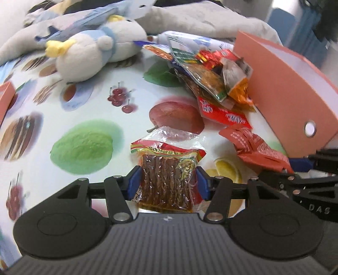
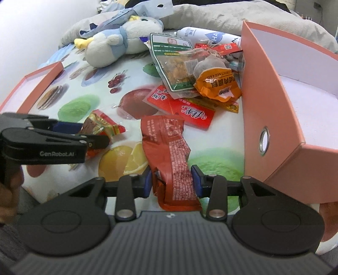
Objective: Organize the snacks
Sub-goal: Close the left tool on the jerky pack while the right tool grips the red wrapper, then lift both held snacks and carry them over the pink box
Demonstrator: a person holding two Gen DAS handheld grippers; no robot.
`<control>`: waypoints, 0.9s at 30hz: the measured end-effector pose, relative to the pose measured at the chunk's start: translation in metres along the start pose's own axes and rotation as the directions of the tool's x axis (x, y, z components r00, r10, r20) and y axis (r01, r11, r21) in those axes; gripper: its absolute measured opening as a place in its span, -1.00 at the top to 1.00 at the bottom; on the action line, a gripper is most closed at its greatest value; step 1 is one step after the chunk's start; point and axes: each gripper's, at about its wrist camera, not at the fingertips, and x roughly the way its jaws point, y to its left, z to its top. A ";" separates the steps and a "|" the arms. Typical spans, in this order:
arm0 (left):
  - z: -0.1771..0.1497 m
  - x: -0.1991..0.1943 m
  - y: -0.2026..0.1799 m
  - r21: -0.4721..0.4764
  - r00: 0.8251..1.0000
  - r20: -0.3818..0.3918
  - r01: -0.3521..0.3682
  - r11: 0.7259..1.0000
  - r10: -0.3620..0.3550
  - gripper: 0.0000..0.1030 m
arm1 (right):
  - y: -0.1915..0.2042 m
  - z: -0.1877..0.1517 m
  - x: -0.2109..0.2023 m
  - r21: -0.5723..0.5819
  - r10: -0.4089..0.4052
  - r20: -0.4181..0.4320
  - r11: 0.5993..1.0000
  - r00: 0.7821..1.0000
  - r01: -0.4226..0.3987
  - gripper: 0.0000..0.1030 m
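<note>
On a fruit-print table, both hand-held grippers grip snack packets.

Left wrist view: the table (image 1: 84, 101) carries a plush toy (image 1: 99, 52), a snack pile (image 1: 213, 74) and a pink box (image 1: 291, 88); the left hand-held gripper (image 1: 168, 184) is clamped half-wide on a clear packet of brown strips (image 1: 166, 175). Right wrist view: the right hand-held gripper (image 2: 172, 180) pinches a crumpled red packet (image 2: 169, 152) near the box.

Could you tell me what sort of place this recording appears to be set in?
Probably a home, likely a bedroom or living area: a fruit-print tablecloth, a plush toy and grey bedding or cushions behind.
</note>
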 end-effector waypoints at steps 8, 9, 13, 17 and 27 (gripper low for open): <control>0.006 -0.039 0.001 -0.143 0.998 0.066 -0.005 0.990 0.015 -0.18 | 0.001 0.004 -0.018 0.015 0.011 0.033 1.000 0.999 -0.011 0.19; 0.007 -0.046 0.003 -0.163 0.997 0.078 0.003 0.987 0.010 -0.18 | 0.002 0.006 -0.022 0.014 0.013 0.045 1.000 0.999 -0.014 0.20; 0.015 -0.068 0.002 -0.198 0.993 0.116 -0.002 0.980 0.025 -0.18 | 0.004 0.014 -0.037 0.024 0.028 0.078 0.999 0.997 -0.030 0.19; 0.031 -0.086 -0.005 -0.191 0.988 0.150 0.003 0.982 0.027 -0.19 | 0.008 0.028 -0.054 0.023 0.043 0.123 0.999 0.992 -0.046 0.19; 0.082 -0.121 -0.030 -0.150 0.971 0.238 0.029 0.988 0.008 -0.19 | -0.006 0.065 -0.100 0.034 0.023 0.267 0.999 0.963 -0.034 0.19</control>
